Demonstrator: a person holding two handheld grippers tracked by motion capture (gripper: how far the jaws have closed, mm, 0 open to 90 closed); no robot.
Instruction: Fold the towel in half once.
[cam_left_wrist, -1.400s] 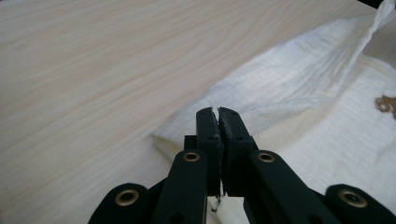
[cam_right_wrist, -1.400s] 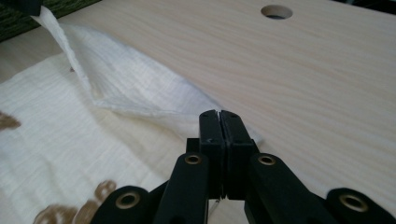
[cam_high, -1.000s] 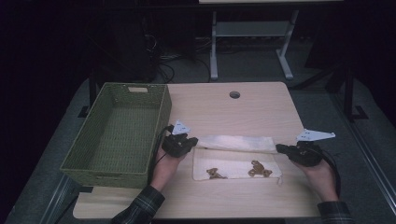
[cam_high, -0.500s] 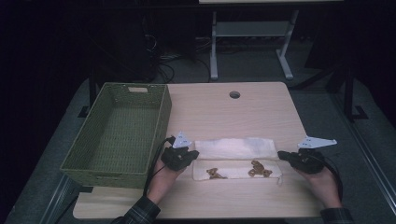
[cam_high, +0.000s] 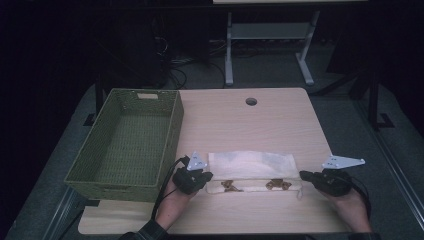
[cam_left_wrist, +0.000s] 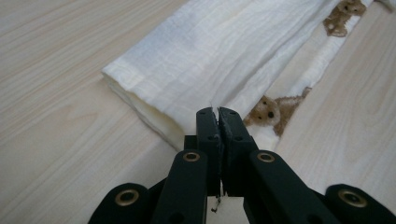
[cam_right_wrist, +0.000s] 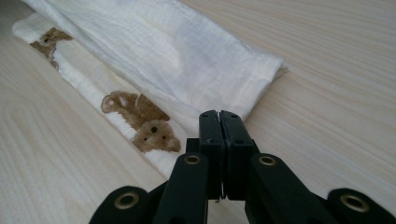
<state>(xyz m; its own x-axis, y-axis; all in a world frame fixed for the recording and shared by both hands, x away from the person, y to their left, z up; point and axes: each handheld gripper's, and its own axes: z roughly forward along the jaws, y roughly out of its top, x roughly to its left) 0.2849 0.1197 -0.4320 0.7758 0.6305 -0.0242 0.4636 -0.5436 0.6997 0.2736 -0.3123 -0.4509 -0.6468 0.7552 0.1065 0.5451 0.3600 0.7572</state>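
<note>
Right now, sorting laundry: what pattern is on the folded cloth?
White folded cloth with brown teddy bears; right gripper view.

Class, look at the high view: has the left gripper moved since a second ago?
Yes. The left gripper, shut on the cloth, has drawn toward the table's near edge, along the green basket.

One cloth lies on one table, printed with two brown bears. One green basket stands beside it. Two grippers, left and right, are present.
</note>
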